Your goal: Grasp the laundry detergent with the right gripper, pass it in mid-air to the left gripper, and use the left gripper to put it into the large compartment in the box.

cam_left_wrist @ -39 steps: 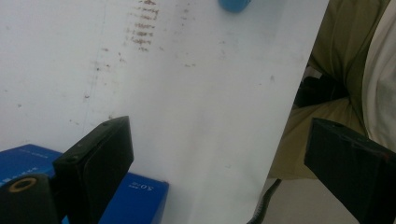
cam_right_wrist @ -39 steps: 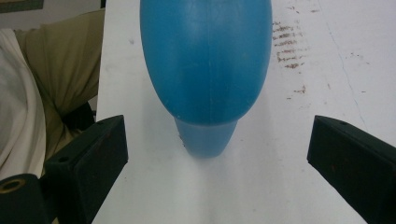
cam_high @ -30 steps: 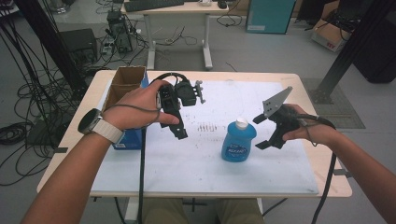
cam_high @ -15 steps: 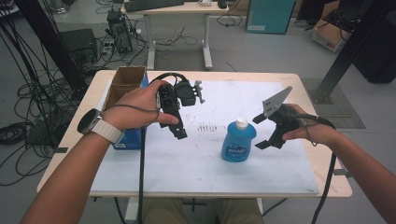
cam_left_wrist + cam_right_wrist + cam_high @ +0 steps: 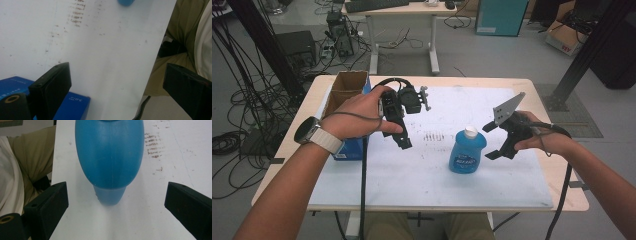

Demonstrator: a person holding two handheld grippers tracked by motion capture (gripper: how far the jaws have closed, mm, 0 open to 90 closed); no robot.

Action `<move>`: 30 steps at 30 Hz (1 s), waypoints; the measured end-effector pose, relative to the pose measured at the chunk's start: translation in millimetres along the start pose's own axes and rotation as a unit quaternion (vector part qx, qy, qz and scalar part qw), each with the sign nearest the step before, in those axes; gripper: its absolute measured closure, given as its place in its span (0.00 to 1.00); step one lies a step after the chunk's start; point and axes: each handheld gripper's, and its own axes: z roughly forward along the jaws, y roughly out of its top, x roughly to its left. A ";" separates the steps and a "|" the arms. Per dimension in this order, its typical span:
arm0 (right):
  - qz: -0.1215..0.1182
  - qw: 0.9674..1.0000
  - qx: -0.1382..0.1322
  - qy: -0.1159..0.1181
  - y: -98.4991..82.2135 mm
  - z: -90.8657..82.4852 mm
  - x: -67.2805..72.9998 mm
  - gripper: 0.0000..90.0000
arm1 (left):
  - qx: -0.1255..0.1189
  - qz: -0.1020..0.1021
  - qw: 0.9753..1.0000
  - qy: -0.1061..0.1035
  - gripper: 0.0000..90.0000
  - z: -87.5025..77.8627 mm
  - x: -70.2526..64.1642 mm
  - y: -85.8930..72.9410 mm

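Observation:
A blue plastic bottle (image 5: 467,151) with a white cap stands upright on the white mat (image 5: 412,172), right of centre. My right gripper (image 5: 490,140) hovers just to its right, open, jaws pointing at the bottle without touching it. In the right gripper view the bottle (image 5: 110,157) rises straight ahead, beyond the wide gap of the right gripper (image 5: 116,205). A hand holds my left gripper (image 5: 400,137) above the mat's left part, tilted down and toward the person. In its own view the left gripper (image 5: 120,82) is open with nothing in it, over the mat's near edge.
An open cardboard box (image 5: 344,87) sits at the table's back left, with a blue box (image 5: 348,149) in front of it, also seen by the left jaw (image 5: 15,86). Faint brown marks (image 5: 434,136) stain the mat. The person's lap (image 5: 180,32) lies past the near edge.

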 end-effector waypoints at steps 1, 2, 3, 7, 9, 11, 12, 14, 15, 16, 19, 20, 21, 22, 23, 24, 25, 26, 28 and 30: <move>-0.001 1.000 0.000 0.000 0.0 0.1 0.0 0.05 | 0.000 -0.001 1.000 -0.001 0.09 0.1 -0.2 -0.1; -0.001 1.000 0.000 0.000 0.0 0.1 0.1 0.05 | 0.003 0.002 1.000 -0.001 0.09 -0.3 0.3 0.0; -0.001 1.000 0.000 0.000 0.0 0.0 0.1 0.05 | -0.001 -0.001 1.000 0.001 0.09 0.5 -0.4 -0.1; 0.000 1.000 0.000 -0.001 -0.4 -0.2 0.1 0.05 | 0.009 0.011 1.000 0.002 0.09 -0.6 1.4 0.2; 0.000 1.000 0.000 -0.001 -0.6 -0.4 0.1 0.05 | 0.011 0.013 1.000 0.002 0.09 -0.7 1.7 0.3; -0.001 1.000 -0.002 -0.001 -0.7 -0.6 0.0 0.05 | -0.020 -0.027 0.999 -0.002 0.09 2.9 -3.6 -0.5; 0.000 1.000 -0.001 -0.001 -0.7 -0.8 0.1 0.05 | -0.020 -0.028 0.999 -0.001 0.09 2.9 -3.6 -0.5; 0.000 1.000 -0.001 -0.001 -0.5 -0.7 -0.1 0.05 | -0.020 -0.028 0.999 -0.001 0.09 2.9 -3.6 -0.5; 0.000 1.000 -0.001 -0.002 -0.5 -0.7 -0.1 0.05 | -0.021 -0.028 0.999 -0.002 0.09 3.0 -3.7 -0.5; 0.001 1.000 -0.001 -0.001 -0.4 -0.6 -0.1 0.05 | 0.010 0.012 1.000 0.002 0.09 -0.7 1.7 0.2; -0.001 1.000 -0.002 -0.001 -0.2 -0.2 -0.4 0.05 | 0.008 0.007 1.000 0.000 0.09 -0.2 1.5 0.1; -0.001 1.000 -0.001 -0.001 -0.1 -0.1 -0.4 0.05 | 0.009 0.007 1.000 -0.001 0.09 -0.4 1.6 0.2; -0.001 1.000 -0.001 -0.001 0.0 -0.3 -0.3 0.05 | -0.005 -0.009 1.000 0.000 0.09 1.1 -0.6 -0.2; -0.001 1.000 -0.002 -0.001 -0.1 -0.2 -0.2 0.05 | -0.011 -0.017 1.000 -0.002 0.09 1.8 -1.6 -0.3; -0.001 1.000 -0.001 -0.001 -0.2 -0.3 -0.3 0.05 | -0.004 -0.009 1.000 -0.001 0.09 1.0 -0.5 -0.1; 0.000 1.000 -0.001 -0.001 -0.4 -0.3 -0.4 0.05 | -0.005 -0.010 1.000 0.000 0.09 1.1 -0.6 -0.2; 0.000 1.000 -0.001 -0.001 -0.5 -0.3 -0.5 0.05 | -0.008 -0.013 1.000 0.001 0.09 1.6 -1.0 -0.4; 0.001 1.000 -0.001 -0.001 -0.5 -0.3 -0.6 0.05 | -0.008 -0.014 1.000 0.000 0.09 1.6 -0.9 -0.4; 0.001 1.000 -0.001 0.000 -0.4 -0.5 -0.6 0.06 | -0.007 -0.013 1.000 -0.003 0.09 1.5 -0.6 -0.3; 0.000 1.000 -0.001 -0.001 -0.4 -0.4 -0.7 0.06 | -0.006 -0.010 1.000 -0.001 0.09 1.4 -0.1 -0.3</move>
